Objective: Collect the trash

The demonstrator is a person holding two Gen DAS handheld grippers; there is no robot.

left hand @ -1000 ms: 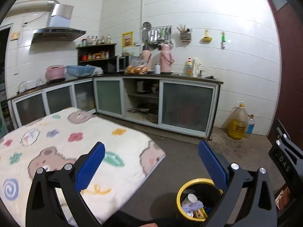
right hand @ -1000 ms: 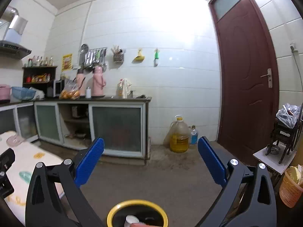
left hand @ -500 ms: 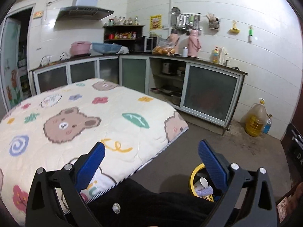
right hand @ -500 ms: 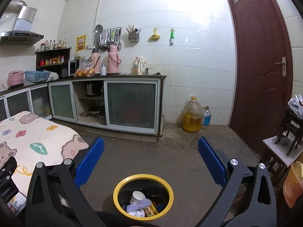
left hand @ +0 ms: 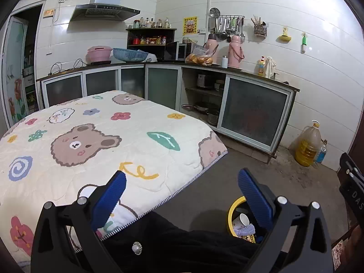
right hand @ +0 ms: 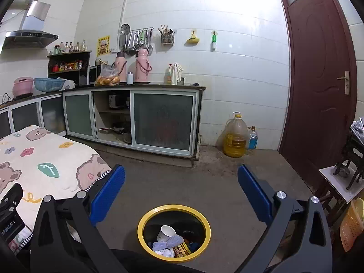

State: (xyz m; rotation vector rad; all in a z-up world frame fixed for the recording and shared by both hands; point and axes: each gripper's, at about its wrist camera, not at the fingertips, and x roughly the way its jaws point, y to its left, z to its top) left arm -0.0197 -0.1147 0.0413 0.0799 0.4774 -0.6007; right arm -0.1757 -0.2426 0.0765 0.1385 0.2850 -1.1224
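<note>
In the left wrist view we see our left gripper [left hand: 182,195] with its blue fingers [left hand: 109,199] wide apart and nothing between them. Below it lies a dark sleeve [left hand: 182,245] with a pearl button. The bin [left hand: 234,207], black with a yellow rim, stands on the floor just right of the quilt [left hand: 91,141] and shows partly behind the right finger. Inside the bin we make out a white paper cup [left hand: 243,219] lying on its side, a pale crumpled wad [left hand: 245,229] and a yellow wrapper [left hand: 248,237]. Far beyond the bin, against the wall, stands an oil jug [left hand: 307,146] about half full of yellow liquid, with a small blue bottle [left hand: 321,152] touching or just beside it; we cannot tell which.

In the right wrist view our right gripper [right hand: 181,195] also has its fingers [right hand: 107,199] spread wide and empty. The bin [right hand: 174,207] sits directly below the gap, its whole yellow rim in sight. It holds the cup [right hand: 166,232] tipped on its side, the pale bluish wad [right hand: 167,243] against it, white crumpled paper [right hand: 166,253] nearer us and the wrapper [right hand: 182,248] to the right. Left of the bin is the quilt [right hand: 45,159]. Well beyond the bin stand the jug [right hand: 235,136] and bottle [right hand: 252,138]. Far right of the bin, an orange basket [right hand: 350,225] sits by a small table [right hand: 336,182]; its contents are unclear.
</note>
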